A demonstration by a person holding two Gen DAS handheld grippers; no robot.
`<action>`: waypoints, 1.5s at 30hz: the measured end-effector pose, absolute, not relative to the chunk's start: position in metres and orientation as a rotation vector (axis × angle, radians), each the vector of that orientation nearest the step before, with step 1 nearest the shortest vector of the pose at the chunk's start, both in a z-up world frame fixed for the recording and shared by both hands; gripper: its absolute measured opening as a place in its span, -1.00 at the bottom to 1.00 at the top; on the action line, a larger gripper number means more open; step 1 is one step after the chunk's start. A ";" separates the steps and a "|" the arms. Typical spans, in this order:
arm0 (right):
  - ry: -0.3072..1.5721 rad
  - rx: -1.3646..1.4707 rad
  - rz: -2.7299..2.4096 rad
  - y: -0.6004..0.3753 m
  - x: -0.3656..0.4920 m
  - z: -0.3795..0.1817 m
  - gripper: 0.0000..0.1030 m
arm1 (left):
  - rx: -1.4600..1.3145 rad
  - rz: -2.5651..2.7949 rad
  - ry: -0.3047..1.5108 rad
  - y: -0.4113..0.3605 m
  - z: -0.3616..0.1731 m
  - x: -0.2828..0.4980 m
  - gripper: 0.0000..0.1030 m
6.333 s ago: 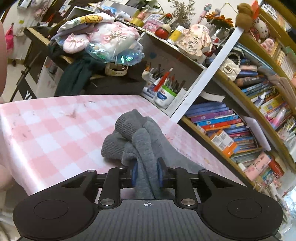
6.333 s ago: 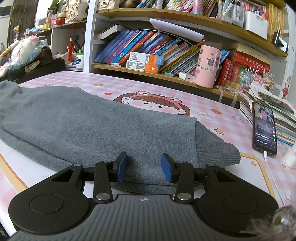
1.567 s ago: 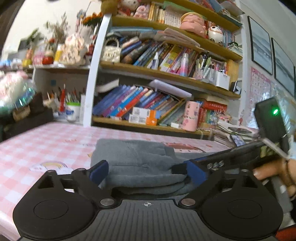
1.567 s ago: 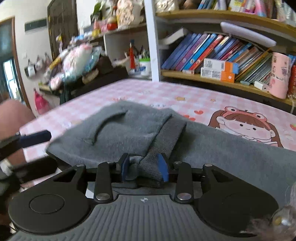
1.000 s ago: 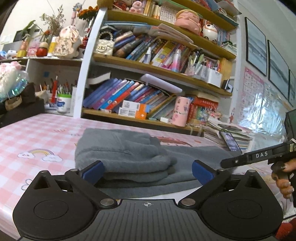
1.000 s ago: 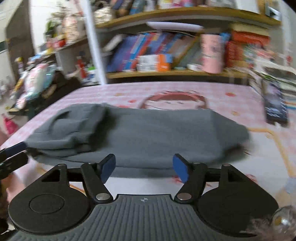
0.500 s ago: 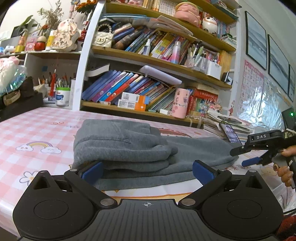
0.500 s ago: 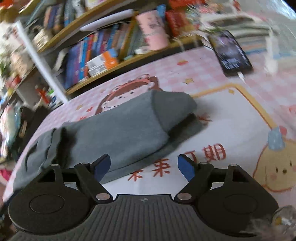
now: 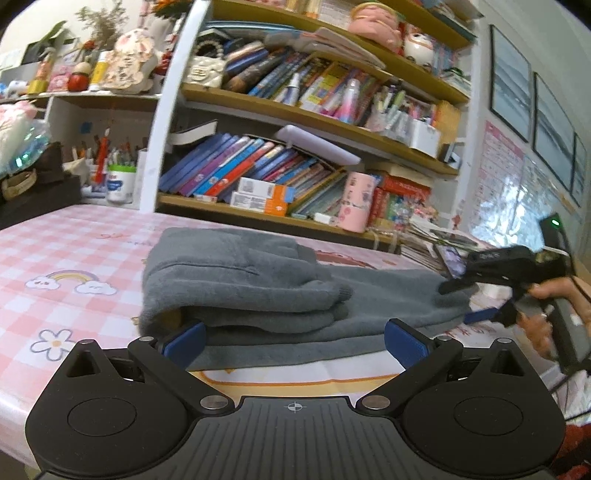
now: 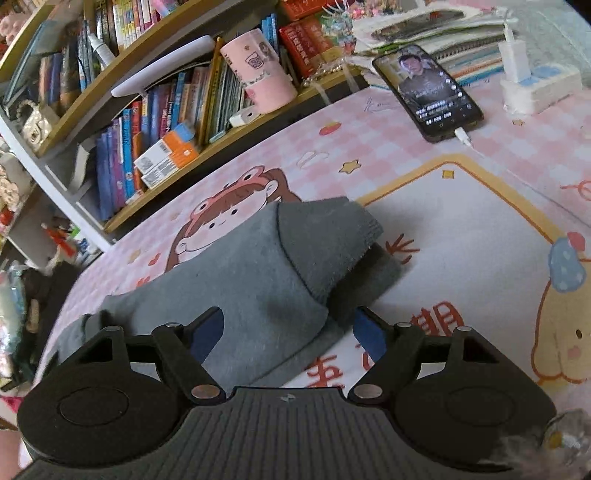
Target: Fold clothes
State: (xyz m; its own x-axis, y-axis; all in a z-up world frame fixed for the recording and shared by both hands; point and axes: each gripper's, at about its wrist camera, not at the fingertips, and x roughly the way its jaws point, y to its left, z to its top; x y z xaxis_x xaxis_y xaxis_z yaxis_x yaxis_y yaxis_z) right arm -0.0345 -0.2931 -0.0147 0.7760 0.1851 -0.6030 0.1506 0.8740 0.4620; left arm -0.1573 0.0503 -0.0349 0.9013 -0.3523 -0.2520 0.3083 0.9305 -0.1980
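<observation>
Grey trousers [image 9: 251, 280] lie on the pink checked tablecloth [image 9: 55, 251], their left end folded over into a thick stack. My left gripper [image 9: 293, 341] stands wide open just in front of that stack, touching nothing. In the right wrist view the cuffed leg ends [image 10: 325, 236] point towards the phone. My right gripper [image 10: 287, 330] straddles the grey cloth near those cuffs, its jaws closing but the pads clear of the fabric. Seen from the left wrist, the right gripper [image 9: 467, 301] sits rolled at the trousers' right end, held by a hand [image 9: 546, 310].
A bookshelf [image 9: 295, 110] runs along the far table edge, with a pink cup [image 10: 258, 70] on its lowest board. A phone [image 10: 428, 92] on a cable and a white charger block [image 10: 532, 88] lie beyond the cuffs. Stacked books [image 10: 424, 29] sit behind the phone.
My right gripper has swung to the cuff end of the trousers, rolled over and tipped downward, and now reaches over the cloth. The left gripper has stayed where it was, still open.
</observation>
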 end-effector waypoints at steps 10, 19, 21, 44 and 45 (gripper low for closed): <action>0.497 0.459 0.125 -0.287 -0.042 0.006 -0.67 | -0.175 -0.334 0.282 0.055 -0.036 -0.158 1.00; 0.606 0.566 0.094 -0.302 -0.034 -0.010 -0.61 | -0.163 -0.349 0.277 0.052 -0.036 -0.159 1.00; 0.626 0.615 0.083 -0.307 -0.033 -0.013 -0.53 | -0.162 -0.349 0.279 0.051 -0.036 -0.159 1.00; 0.560 0.603 0.233 -0.276 -0.026 0.021 -0.67 | -0.172 -0.339 0.282 0.053 -0.039 -0.157 1.00; 0.542 0.583 0.258 -0.269 -0.027 0.030 -0.67 | -0.171 -0.338 0.282 0.053 -0.039 -0.157 1.00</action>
State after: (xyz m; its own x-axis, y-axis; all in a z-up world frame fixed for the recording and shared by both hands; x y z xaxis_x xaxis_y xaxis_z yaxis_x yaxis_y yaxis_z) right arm -0.0274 -0.2690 0.0296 0.8303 0.3778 -0.4097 -0.0798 0.8081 0.5836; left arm -0.1573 0.0526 -0.0389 0.9049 -0.3493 -0.2434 0.3018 0.9295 -0.2118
